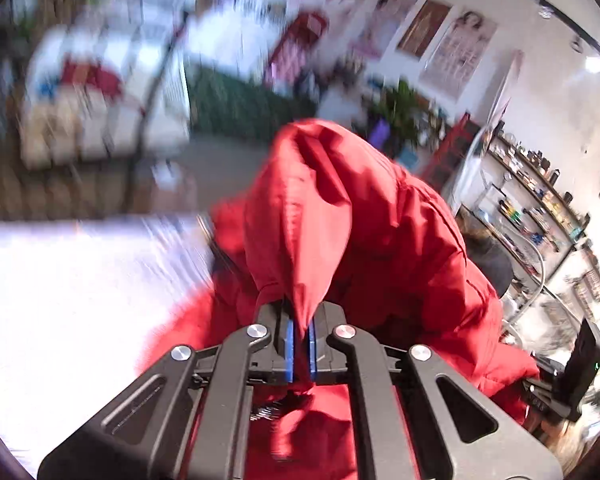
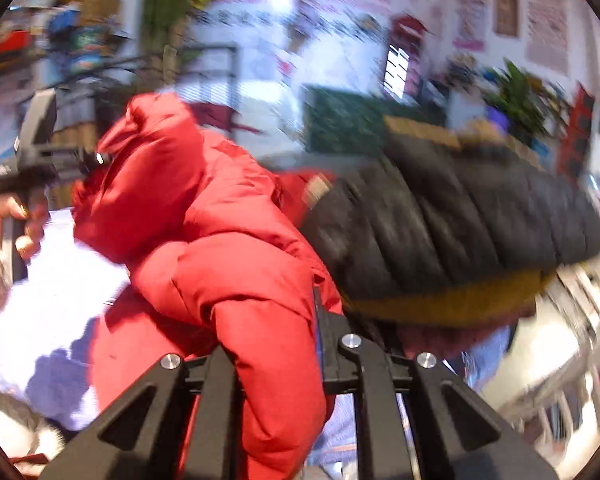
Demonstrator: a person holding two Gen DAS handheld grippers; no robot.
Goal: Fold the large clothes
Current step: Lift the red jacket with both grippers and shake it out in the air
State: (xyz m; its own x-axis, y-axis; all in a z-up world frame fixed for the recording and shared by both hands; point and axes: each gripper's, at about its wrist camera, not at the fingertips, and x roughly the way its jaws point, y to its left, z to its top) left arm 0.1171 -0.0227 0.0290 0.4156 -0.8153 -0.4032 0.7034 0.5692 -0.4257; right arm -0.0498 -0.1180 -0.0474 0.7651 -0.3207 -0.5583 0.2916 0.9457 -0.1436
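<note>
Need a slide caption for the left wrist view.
Left gripper shut on a fold of the red jacket, lifted over the white surface.

A white bench [image 1: 60,300] surface spreads pale and blurred at the left. A black quilted jacket [image 2: 460,220] with a mustard-yellow hem lies bulky on the right of the right wrist view. Behind stands a dark green hedge-like panel [image 1: 236,100], and near it a leafy potted plant [image 1: 400,112]. Framed posters [image 1: 456,44] hang in a row on the white wall. Shelves [image 1: 540,200] crowded with small bottles and jars run along the right side. A tall green plant [image 2: 172,12] rises at the upper left of the right wrist view, beside a black metal rail [image 2: 232,72].
</note>
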